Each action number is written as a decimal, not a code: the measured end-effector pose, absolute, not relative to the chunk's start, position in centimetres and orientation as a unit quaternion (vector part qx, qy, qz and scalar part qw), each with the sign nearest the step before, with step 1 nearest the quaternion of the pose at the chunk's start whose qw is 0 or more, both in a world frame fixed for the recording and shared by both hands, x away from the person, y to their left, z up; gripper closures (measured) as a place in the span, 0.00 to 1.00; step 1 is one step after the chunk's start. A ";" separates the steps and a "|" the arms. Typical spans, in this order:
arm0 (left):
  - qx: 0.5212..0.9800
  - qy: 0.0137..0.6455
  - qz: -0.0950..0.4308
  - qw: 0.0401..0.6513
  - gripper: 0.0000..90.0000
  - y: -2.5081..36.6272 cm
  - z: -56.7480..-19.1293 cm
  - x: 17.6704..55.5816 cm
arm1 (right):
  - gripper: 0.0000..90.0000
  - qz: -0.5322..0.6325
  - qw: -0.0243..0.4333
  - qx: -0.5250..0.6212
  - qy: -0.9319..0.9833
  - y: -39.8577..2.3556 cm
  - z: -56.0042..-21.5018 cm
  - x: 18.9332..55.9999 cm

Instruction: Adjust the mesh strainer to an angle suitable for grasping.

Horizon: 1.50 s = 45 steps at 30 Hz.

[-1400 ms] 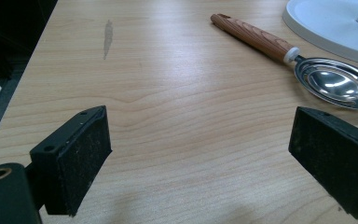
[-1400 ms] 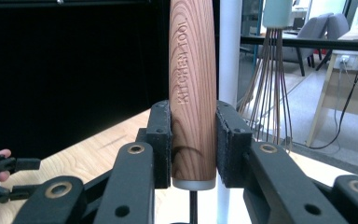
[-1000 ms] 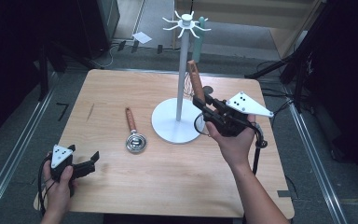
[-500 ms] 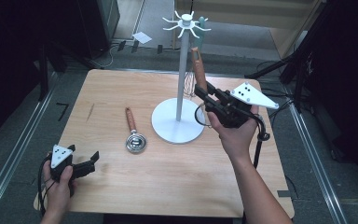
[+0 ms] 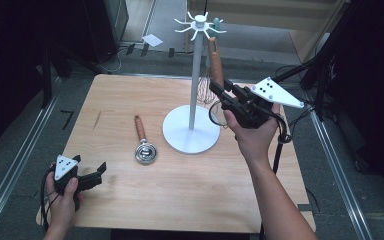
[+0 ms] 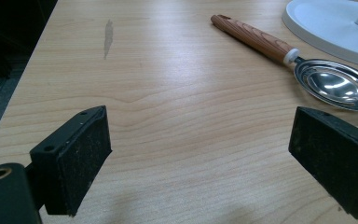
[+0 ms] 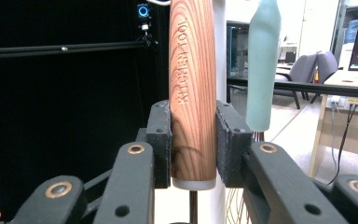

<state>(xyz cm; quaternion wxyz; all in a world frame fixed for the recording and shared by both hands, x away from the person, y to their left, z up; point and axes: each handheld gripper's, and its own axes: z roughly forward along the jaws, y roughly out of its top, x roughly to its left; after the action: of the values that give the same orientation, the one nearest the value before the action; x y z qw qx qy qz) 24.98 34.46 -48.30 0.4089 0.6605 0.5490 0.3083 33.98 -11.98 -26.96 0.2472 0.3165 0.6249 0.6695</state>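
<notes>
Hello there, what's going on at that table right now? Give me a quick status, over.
Right hand-held gripper shut on wooden-handled whisk, raised beside white rack pole. Left hand-held gripper open, low over table. Green handle hangs close by.

The stand (image 5: 190, 131) is standing on the counter (image 5: 180, 200) toward its far edge, right of centre. The spoon (image 5: 143, 142) is lying just left of its base. The whisk (image 5: 215, 65) is hanging upright beside the pole, right of it, above the counter.

table (image 5: 130, 200) – spoon (image 5: 143, 142), rack base (image 5: 191, 135)
</notes>
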 end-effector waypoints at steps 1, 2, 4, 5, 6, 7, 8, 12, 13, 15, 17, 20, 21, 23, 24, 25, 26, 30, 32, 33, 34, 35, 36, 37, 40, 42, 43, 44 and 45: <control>0.661 0.549 0.308 0.409 0.07 34.5 -48.3 25.0 | 0.80 0.669 0.248 0.318 0.624 -12.0 -26.9 34.0; 0.661 0.549 0.308 0.408 0.07 34.5 -48.3 25.0 | 0.80 0.668 0.249 0.319 0.624 -12.0 -26.8 34.1; 0.661 0.549 0.308 0.408 0.07 34.4 -48.3 25.0 | 0.80 0.668 0.249 0.319 0.624 -11.9 -26.8 34.3; 0.661 0.549 0.308 0.408 0.07 34.5 -48.3 25.0 | 0.80 0.667 0.249 0.320 0.625 -11.9 -26.7 34.3; 0.661 0.549 0.308 0.408 0.07 34.5 -48.3 25.0 | 0.80 0.668 0.250 0.320 0.624 -11.9 -26.7 34.4; 0.661 0.549 0.308 0.409 0.07 34.5 -48.3 25.0 | 0.80 0.668 0.249 0.321 0.624 -11.9 -26.7 34.5; 0.661 0.549 0.308 0.409 0.07 34.5 -48.3 25.0 | 0.80 0.668 0.248 0.321 0.623 -11.9 -26.7 34.6; 0.661 0.549 0.308 0.408 0.07 34.5 -48.3 25.0 | 0.80 0.669 0.240 0.325 0.624 -11.9 -26.8 34.8; 0.661 0.549 0.308 0.409 0.07 34.5 -48.3 25.0 | 0.80 0.669 0.238 0.326 0.624 -12.0 -26.8 34.9; 0.661 0.549 0.308 0.409 0.07 34.5 -48.3 25.0 | 0.80 0.669 0.235 0.328 0.624 -11.9 -26.8 35.0; 0.661 0.549 0.308 0.408 0.07 34.5 -48.3 25.0 | 0.80 0.670 0.231 0.330 0.624 -12.0 -26.9 35.1; 0.661 0.549 0.308 0.408 0.07 34.5 -48.3 25.0 | 0.80 0.671 0.226 0.331 0.624 -12.0 -26.9 35.3; 0.661 0.549 0.308 0.409 0.07 34.5 -48.3 25.0 | 0.80 0.671 0.224 0.330 0.625 -12.0 -26.8 35.3; 0.661 0.548 0.308 0.409 0.07 34.5 -48.3 25.0 | 0.80 0.672 0.219 0.331 0.625 -12.0 -26.8 35.4; 0.661 0.549 0.308 0.408 0.07 34.4 -48.3 25.0 | 0.80 0.674 0.216 0.330 0.625 -12.0 -26.8 35.4; 0.662 0.548 0.308 0.408 0.07 34.5 -48.3 25.0 | 0.80 0.673 0.211 0.332 0.626 -12.0 -26.8 35.5; 0.662 0.548 0.308 0.408 0.07 34.5 -48.3 25.0 | 0.80 0.673 0.210 0.333 0.627 -11.9 -26.8 35.5; 0.661 0.549 0.308 0.409 0.07 34.4 -48.3 25.0 | 0.80 0.673 0.198 0.335 0.629 -11.9 -27.0 35.9; 0.661 0.549 0.308 0.409 0.07 34.5 -48.3 25.0 | 0.80 0.676 0.195 0.335 0.627 -11.9 -27.1 35.9; 0.661 0.549 0.308 0.408 0.07 34.5 -48.3 25.0 | 0.80 0.678 0.191 0.336 0.626 -11.9 -27.2 36.0; 0.661 0.549 0.308 0.408 0.07 34.5 -48.3 25.0 | 0.79 0.679 0.190 0.335 0.625 -11.9 -27.2 36.0; 0.662 0.548 0.308 0.408 0.07 34.5 -48.3 25.0 | 0.79 0.676 0.196 0.336 0.626 -11.9 -27.2 36.0; 0.661 0.548 0.308 0.409 0.07 34.5 -48.3 25.0 | 0.79 0.672 0.204 0.337 0.627 -11.8 -27.2 36.0; 0.661 0.549 0.308 0.409 0.07 34.5 -48.3 25.0 | 0.79 0.671 0.204 0.337 0.628 -11.8 -27.2 36.0; 0.662 0.548 0.308 0.409 0.07 34.5 -48.3 25.0 | 0.73 0.673 0.205 0.340 0.624 -11.8 -27.3 36.0; 0.662 0.548 0.308 0.408 0.07 34.5 -48.3 25.0 | 0.71 0.675 0.211 0.343 0.618 -11.9 -27.1 35.9; 0.662 0.548 0.308 0.409 0.07 34.5 -48.3 25.0 | 0.68 0.675 0.219 0.344 0.615 -12.0 -27.1 35.9; 0.662 0.548 0.308 0.408 0.07 34.5 -48.3 25.0 | 0.68 0.674 0.222 0.348 0.613 -12.0 -27.0 35.8; 0.662 0.548 0.308 0.408 0.07 34.5 -48.3 25.0 | 0.68 0.672 0.225 0.348 0.613 -12.0 -26.9 35.8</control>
<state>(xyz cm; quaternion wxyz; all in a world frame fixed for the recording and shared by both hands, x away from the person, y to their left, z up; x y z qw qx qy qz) 24.98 34.47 -48.29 0.4084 0.6619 0.5479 0.3080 35.81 -12.01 -26.89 0.2246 0.3483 0.6133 0.6724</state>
